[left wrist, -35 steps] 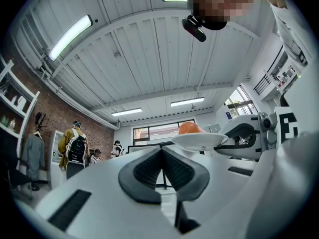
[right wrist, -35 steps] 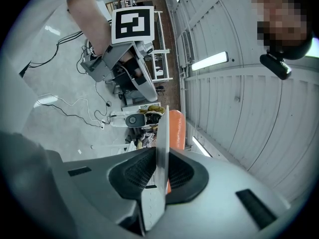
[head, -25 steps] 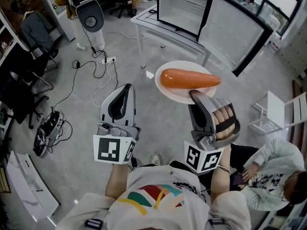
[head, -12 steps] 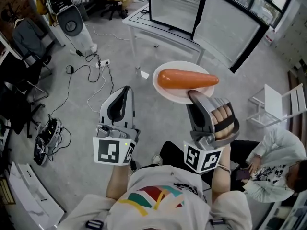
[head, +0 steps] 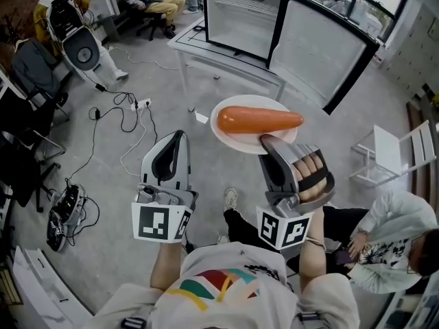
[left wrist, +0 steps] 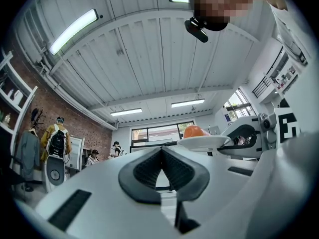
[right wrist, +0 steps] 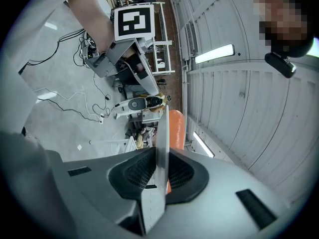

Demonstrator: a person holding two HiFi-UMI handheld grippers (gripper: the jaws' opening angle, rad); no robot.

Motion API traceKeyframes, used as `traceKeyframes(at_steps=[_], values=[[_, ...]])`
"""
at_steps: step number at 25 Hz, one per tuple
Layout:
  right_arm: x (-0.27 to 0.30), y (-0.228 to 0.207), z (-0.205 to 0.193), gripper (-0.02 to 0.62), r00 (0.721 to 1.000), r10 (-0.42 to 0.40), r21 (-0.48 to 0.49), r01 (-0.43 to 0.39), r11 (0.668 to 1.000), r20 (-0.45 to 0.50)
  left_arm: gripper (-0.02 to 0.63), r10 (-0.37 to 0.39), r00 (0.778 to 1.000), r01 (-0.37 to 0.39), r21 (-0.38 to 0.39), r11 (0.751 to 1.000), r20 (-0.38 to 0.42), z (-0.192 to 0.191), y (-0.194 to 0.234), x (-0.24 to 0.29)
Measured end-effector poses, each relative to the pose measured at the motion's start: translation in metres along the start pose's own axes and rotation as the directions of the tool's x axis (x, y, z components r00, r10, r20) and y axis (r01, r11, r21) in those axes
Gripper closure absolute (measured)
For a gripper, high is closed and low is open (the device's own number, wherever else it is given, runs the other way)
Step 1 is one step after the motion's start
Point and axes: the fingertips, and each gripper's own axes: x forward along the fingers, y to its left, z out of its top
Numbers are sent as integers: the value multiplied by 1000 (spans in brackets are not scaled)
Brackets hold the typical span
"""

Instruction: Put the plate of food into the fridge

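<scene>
Beyond the plate [head: 241, 143], the fridge [head: 240, 16] stands open.

The grey concrete floor [head: 103, 204] carries loose black cables [head: 127, 125], and they run to a white power strip [head: 142, 103]. Near them stands a white table with thin metal legs [head: 199, 44], and a small white paper scrap [head: 200, 118] lies beside it. At the right is a white folding chair [head: 391, 149], and near it a seated person in a white patterned shirt [head: 387, 249]. The left gripper view shows a red brick wall [left wrist: 50, 113].
</scene>
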Motion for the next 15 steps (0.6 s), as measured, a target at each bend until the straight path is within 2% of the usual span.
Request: traceKeyframes(at_steps=[9, 15], values=[[70, 5, -26, 548, 1000, -1, 13, 1, 1000, 24, 600, 5, 1000, -4, 29, 1000, -10, -19, 25, 57], [123, 8, -51, 548, 1000, 26, 12, -26, 1000, 18, 600, 14, 1000, -13, 18, 1000, -14, -38, 49, 108]])
